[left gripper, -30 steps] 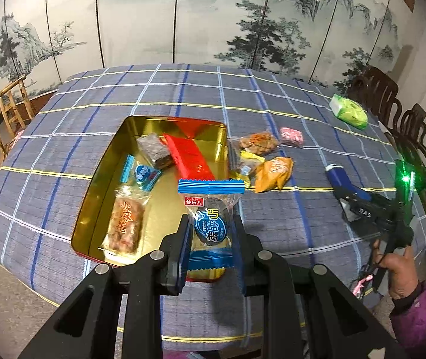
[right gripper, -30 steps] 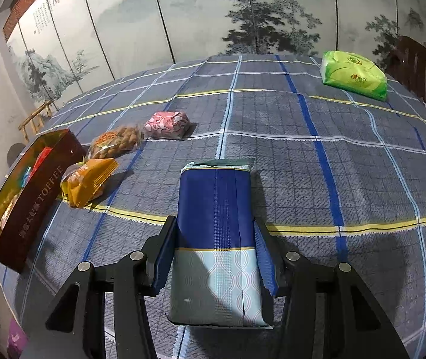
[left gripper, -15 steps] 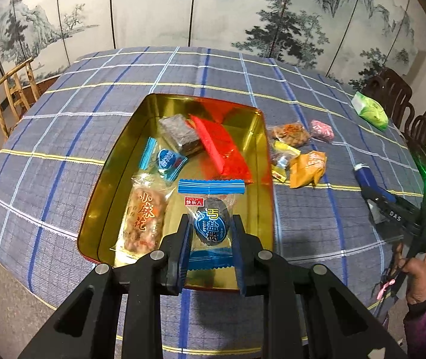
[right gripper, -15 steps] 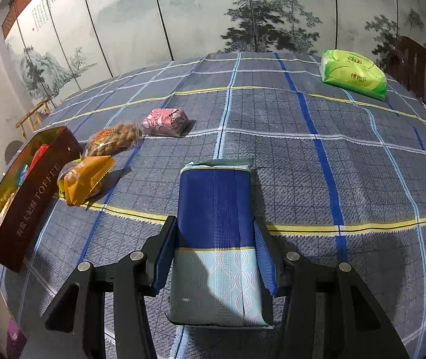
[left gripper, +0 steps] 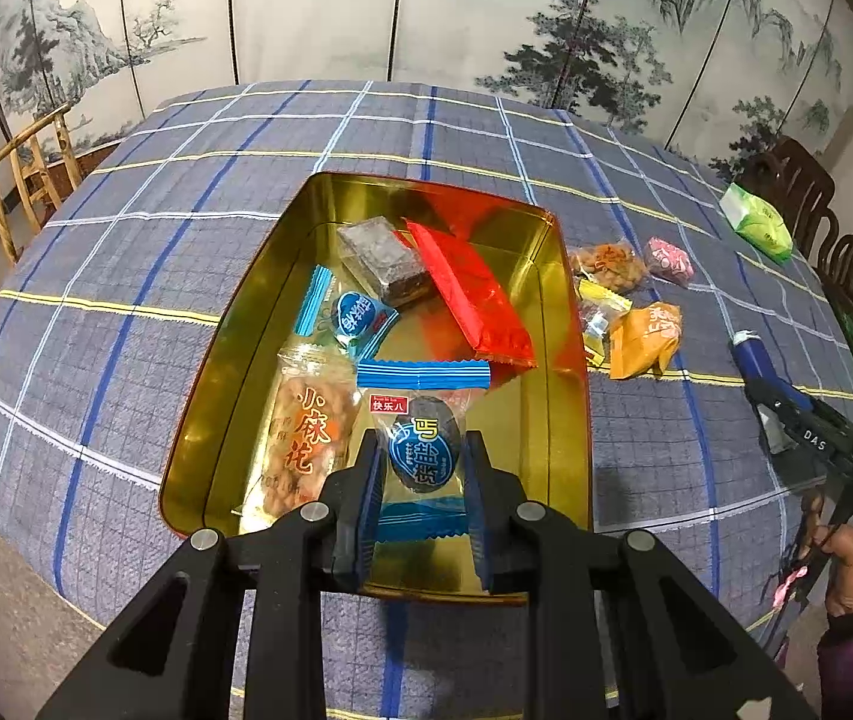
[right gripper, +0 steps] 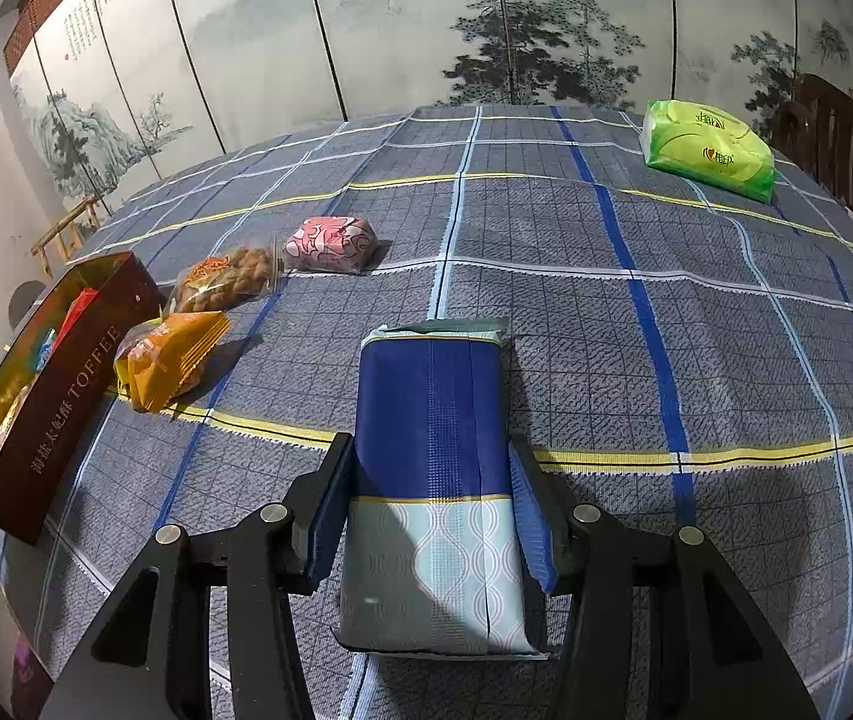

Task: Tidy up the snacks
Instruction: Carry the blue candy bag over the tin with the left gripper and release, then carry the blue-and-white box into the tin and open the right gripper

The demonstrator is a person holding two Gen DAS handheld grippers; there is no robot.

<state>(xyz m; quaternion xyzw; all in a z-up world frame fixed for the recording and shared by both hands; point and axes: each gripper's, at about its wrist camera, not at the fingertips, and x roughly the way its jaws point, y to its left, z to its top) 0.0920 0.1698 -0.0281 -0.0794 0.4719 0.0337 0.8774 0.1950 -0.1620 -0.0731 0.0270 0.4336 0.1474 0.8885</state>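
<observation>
Packet point(left gripper: 423, 456) of clear film with blue crimped ends and a dark oval sweet sat pinched in the left gripper point(left gripper: 422, 501) over the gold tin point(left gripper: 570, 420), which held a red wrapper point(left gripper: 468, 294), twist snacks point(left gripper: 306, 426) and more. The right gripper point(right gripper: 429, 516) clasped a blue pack point(right gripper: 432, 480) on the tablecloth point(right gripper: 726, 360).

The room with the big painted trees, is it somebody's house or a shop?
Probably a home dining room: a round table under a checked tablecloth, dark carved wooden chairs around it, and a painted folding screen behind.

Gold tin point(left gripper: 258, 324), blue plaid tablecloth point(left gripper: 144, 276)
</observation>
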